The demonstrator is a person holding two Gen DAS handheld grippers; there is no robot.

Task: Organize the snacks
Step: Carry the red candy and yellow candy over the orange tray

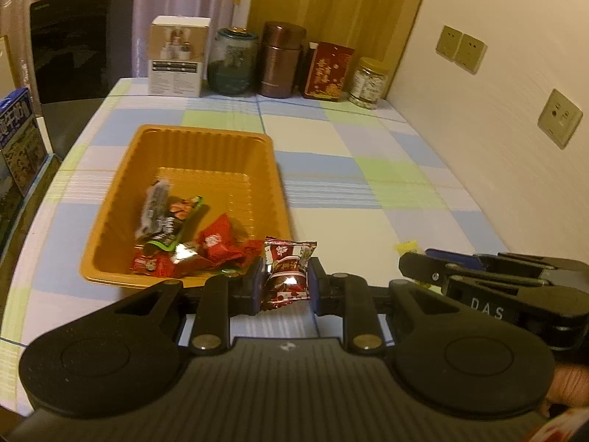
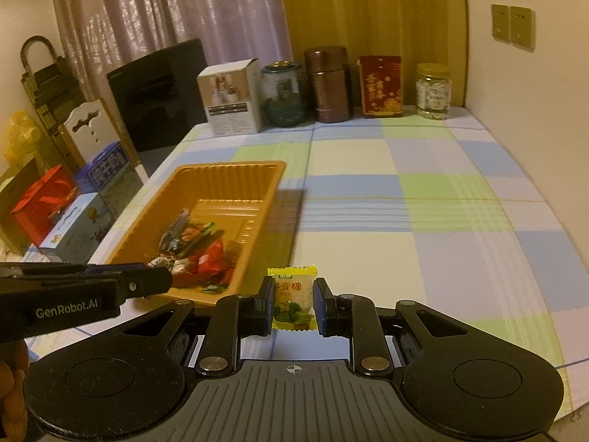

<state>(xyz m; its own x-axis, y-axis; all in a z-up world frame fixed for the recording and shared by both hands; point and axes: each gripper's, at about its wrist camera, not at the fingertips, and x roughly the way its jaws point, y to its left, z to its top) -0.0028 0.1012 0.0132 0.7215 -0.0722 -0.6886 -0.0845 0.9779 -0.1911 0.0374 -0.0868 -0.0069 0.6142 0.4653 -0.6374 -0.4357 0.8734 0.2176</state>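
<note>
Carrying step: left gripper [image 1: 285,281] pinches red snack [image 1: 286,276], right gripper [image 2: 294,304] pinches yellow candy [image 2: 293,300]; next we release both over the orange tray [image 1: 110,188].

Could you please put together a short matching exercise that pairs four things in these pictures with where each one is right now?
Things:
1. red snack packet
2. yellow candy packet
3. orange tray
4. glass jar with gold lid

Places:
A. at the far edge of the table, nearest the wall corner
B. clamped in the left gripper
C. on the checked tablecloth, with several snacks already inside
D. clamped in the right gripper

Pairs: 1-B, 2-D, 3-C, 4-A
</note>
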